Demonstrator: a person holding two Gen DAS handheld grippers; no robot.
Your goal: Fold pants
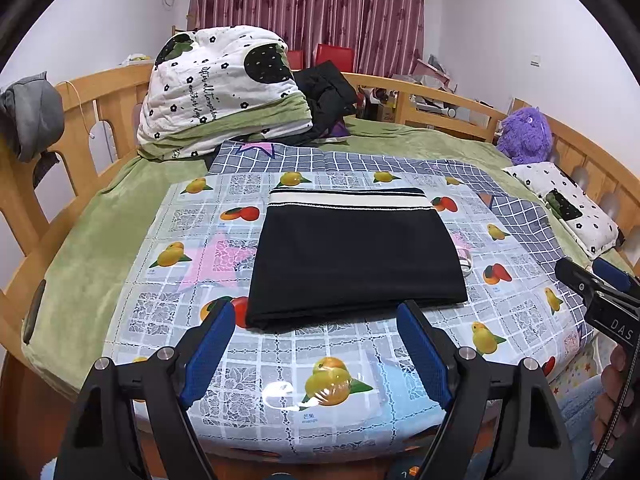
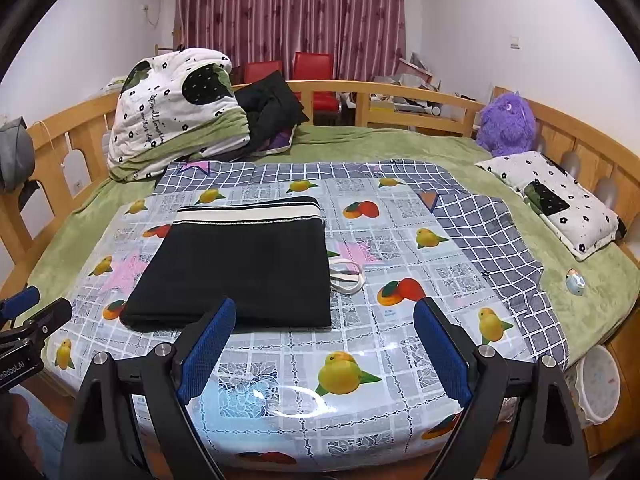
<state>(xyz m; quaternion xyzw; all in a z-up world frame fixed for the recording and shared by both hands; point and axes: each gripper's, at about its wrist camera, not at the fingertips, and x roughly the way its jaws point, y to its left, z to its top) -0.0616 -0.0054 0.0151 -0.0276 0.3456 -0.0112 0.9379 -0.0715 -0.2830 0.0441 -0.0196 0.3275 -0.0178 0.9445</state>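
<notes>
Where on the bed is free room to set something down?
Free: the fruit-print cover right of the folded pants past the drawstring, and the strip before them. Crowded: the far left corner, with quilt and dark clothes.

the folded pants lie on the plastic sheet on the bed, just in front of me. behind them sits a quilt pile; a pillow lies to the right.

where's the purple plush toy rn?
The purple plush toy sits at the bed's far right corner against the wooden rail, just behind the white patterned pillow.
</notes>
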